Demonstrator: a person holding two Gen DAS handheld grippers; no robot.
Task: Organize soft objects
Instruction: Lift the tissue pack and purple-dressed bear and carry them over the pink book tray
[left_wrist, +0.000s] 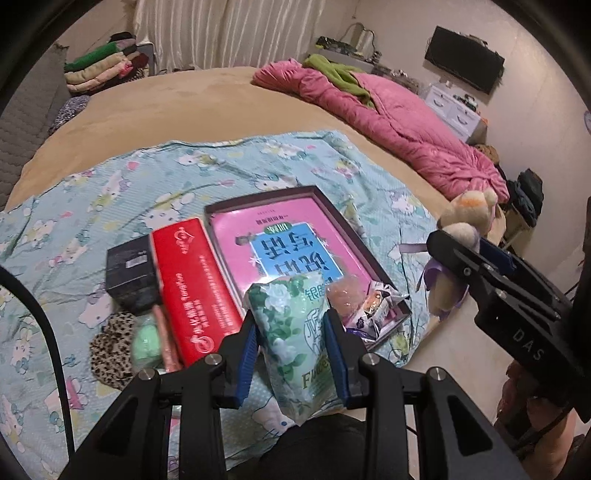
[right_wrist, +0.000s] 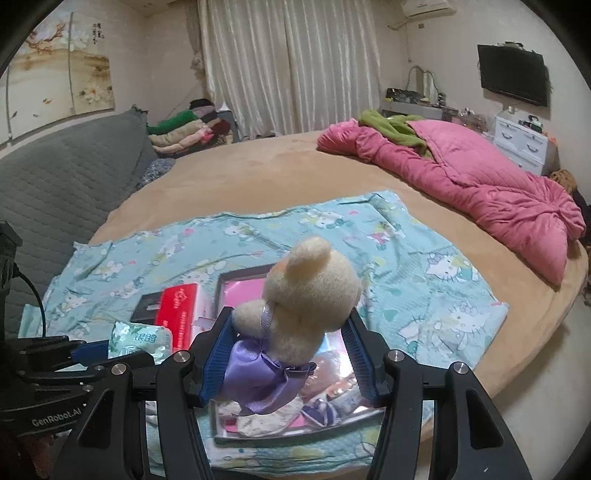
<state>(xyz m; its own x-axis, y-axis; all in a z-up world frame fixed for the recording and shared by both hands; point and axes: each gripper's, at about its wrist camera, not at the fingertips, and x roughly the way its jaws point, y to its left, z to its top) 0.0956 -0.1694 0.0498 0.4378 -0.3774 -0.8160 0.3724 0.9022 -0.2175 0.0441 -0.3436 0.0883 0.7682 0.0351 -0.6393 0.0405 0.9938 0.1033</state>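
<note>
We see the left tongs (left_wrist: 291, 350) clenched on a soft green floral pack (left_wrist: 295, 332), their blue pads pressing its two sides; the word "Flower" can be read in part on its lower face, with Chinese characters above. The right tongs (right_wrist: 288, 350) grasp a cream plush bear (right_wrist: 310, 295) in a purple satin dress, the pads pressing its body at both sides. Both items are held above the cartoon-cat sheet (left_wrist: 92, 206) spread over the round tan bed (right_wrist: 258, 166).

Below the pack lies a shallow dark box (left_wrist: 221, 210) holding a pink-and-blue printed sheet with large Chinese characters, seen upside down, and some small wrapped items at its near end. Just beside it lies a red carton (left_wrist: 195, 291) bearing white Chinese print and a heart mark, then a black box (left_wrist: 129, 273). A leopard-print item (left_wrist: 110, 347) and a pale green round thing (left_wrist: 146, 343) lie nearer us.

The left wrist view alone shows these last two, and the letters "DAS" on the right tongs' body. The right wrist view alone shows "GenRobot.AI" on the left tongs' body, a wall painting (right_wrist: 55, 77) with calligraphy too small to read, and an air conditioner (right_wrist: 424, 11). Both views show the pink quilt (right_wrist: 461, 184), the folded clothes (right_wrist: 184, 133) and the wall television (right_wrist: 513, 74).
</note>
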